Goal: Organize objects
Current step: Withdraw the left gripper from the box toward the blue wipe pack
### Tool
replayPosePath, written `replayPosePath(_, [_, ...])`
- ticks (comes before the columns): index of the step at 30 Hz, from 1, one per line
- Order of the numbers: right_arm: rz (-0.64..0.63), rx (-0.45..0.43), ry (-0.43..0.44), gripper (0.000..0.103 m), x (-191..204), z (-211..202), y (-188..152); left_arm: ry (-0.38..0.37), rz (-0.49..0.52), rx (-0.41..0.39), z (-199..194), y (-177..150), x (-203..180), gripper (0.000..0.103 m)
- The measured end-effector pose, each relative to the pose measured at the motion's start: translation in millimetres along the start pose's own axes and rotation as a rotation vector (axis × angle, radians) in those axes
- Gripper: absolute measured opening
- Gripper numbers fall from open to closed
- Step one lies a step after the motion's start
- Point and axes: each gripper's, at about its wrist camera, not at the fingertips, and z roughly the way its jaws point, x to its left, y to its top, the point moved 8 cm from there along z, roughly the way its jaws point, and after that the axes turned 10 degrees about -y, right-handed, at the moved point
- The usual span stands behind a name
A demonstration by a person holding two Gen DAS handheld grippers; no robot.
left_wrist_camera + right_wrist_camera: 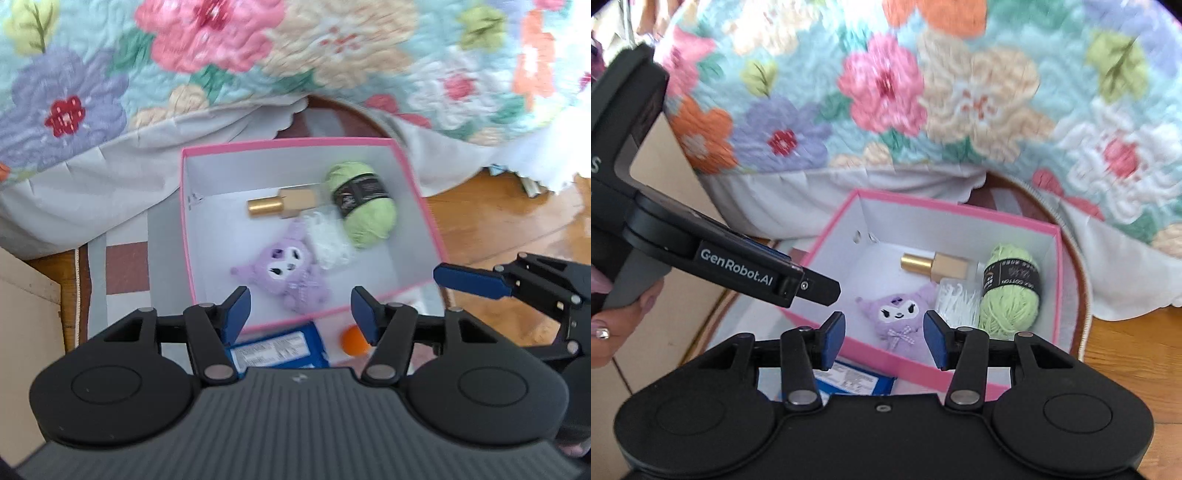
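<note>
packet (279, 349), blue and flat, lies on the rug just outside the pink box's (295, 143) near wall, beside a small orange ball (354, 340). it looks light, thin and crinkly, probably a little slick, so pinching across a short edge seems the safest hold. the ball would likely roll. inside the box: a purple plush toy (903, 317), soft and easy to squeeze, white stringy stuff (956, 301), a green yarn skein (1010, 295) and a gold-capped bottle (934, 266), hard, maybe fragile. left gripper (300, 314) and right gripper (884, 338) hover with fingers spread, holding nothing.
</note>
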Motion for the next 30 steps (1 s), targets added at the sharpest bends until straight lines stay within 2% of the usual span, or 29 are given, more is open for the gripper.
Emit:
replayPosePath(4, [-0.001,-0.030,0.016,0.054,3,-42,-1,-0.054,0.036,-0.031,-29,-12,-24,0.066])
replayPosePath(15, [-0.008,-0.074,0.061,0.060,26,-112,-26,-0.085,0.003,-0.066,-74,-64,-43,0.067])
replayPosePath(21, [-0.001,-0.065,0.086,0.062,36,-119,-53,-0.102,-0.024,-0.085,-88,-90,-38,0.068])
replayPosePath(30, [0.035,-0.018,0.141,0.063,49,-93,-85,-0.093,-0.083,-0.079,-76,-118,-10,0.068])
